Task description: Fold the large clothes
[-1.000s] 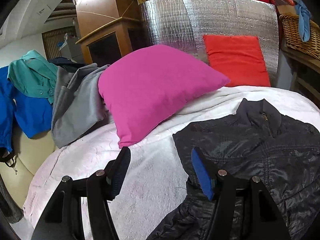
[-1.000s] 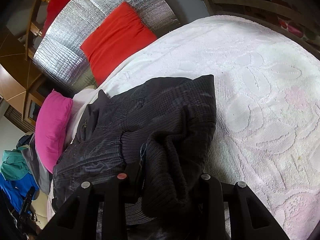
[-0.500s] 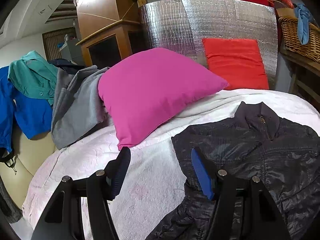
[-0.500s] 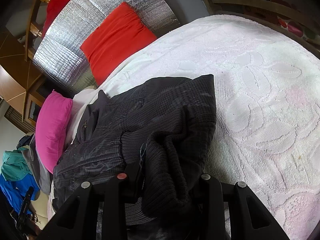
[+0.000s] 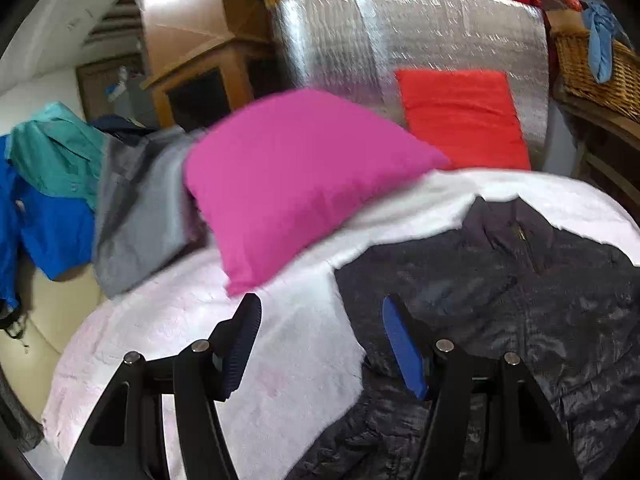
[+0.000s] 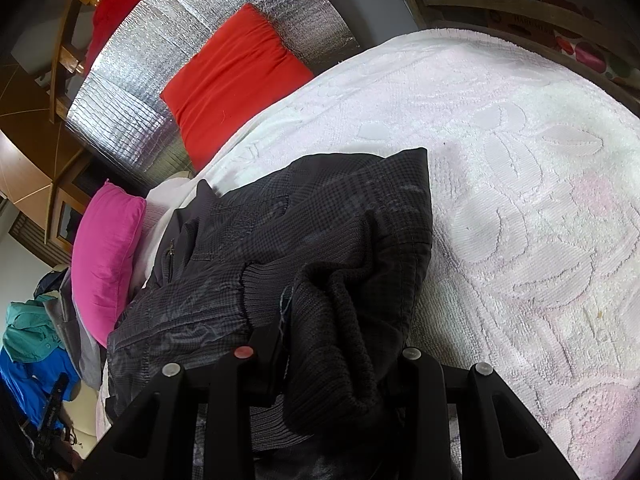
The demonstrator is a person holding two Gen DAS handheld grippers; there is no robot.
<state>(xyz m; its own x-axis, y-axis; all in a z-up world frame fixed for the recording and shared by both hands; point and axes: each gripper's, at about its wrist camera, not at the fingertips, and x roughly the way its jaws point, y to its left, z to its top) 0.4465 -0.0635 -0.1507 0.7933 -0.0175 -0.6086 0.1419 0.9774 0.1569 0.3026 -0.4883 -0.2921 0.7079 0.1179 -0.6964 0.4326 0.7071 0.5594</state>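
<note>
A dark checked jacket (image 5: 520, 304) lies on the white bedspread (image 5: 280, 360), collar toward the headboard. My left gripper (image 5: 320, 332) is open and empty, hovering over the bedspread at the jacket's left edge; its right blue pad (image 5: 404, 356) is over the jacket's edge. In the right wrist view the jacket (image 6: 288, 224) has a sleeve folded over the body. My right gripper (image 6: 340, 344) is shut on the ribbed knit cuff (image 6: 336, 336), which bunches between the fingers and hides the pads.
A pink pillow (image 5: 292, 176) and a red pillow (image 5: 460, 120) lean at the silver headboard (image 5: 400, 36). Grey, teal and blue clothes (image 5: 80, 200) pile at the left. A wicker basket (image 5: 596, 68) stands at the right. Bare bedspread (image 6: 520, 200) lies right of the jacket.
My left gripper has drifted slightly back and left, the view is blurred with motion. The right gripper and its held cuff have stayed put.
</note>
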